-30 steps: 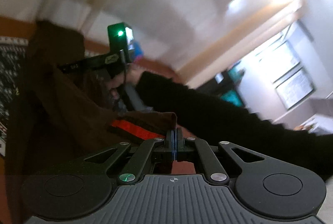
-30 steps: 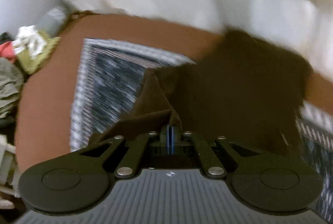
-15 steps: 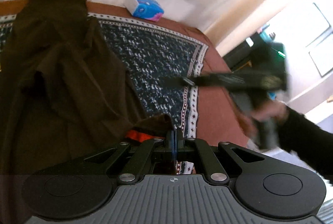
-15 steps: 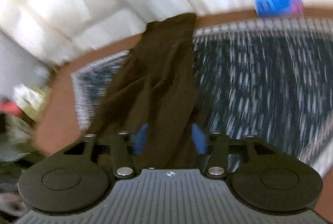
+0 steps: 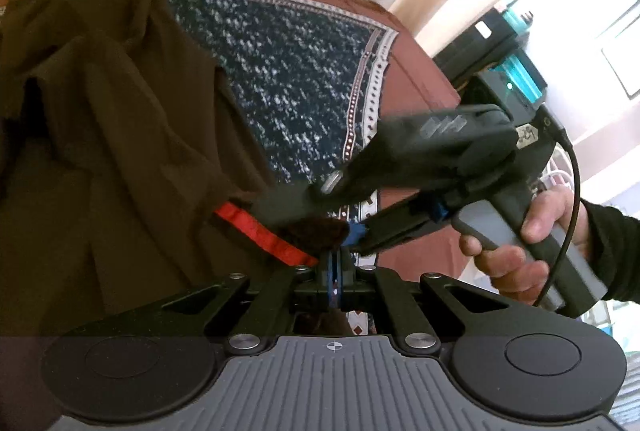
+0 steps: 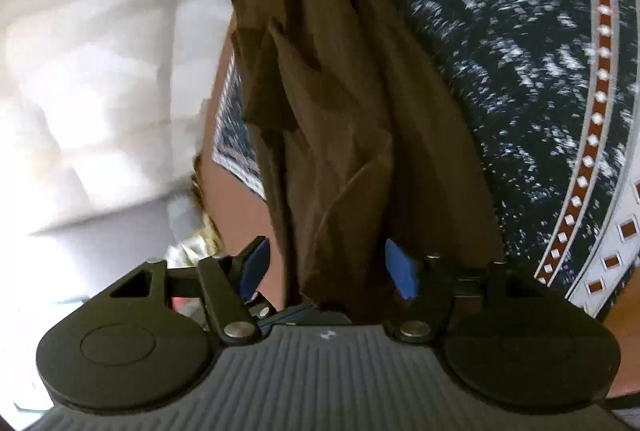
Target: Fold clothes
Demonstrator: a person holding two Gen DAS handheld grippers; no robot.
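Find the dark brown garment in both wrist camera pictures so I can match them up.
Left wrist view: the dark brown garment fills the left half, its red-trimmed corner reaching the jaws.
Right wrist view: it hangs down the middle, between the jaws.
Shared landmark: the dark blue, white-flecked cloth with a patterned border under it.

Garment on patterned cloth

Bright window, pale curtains
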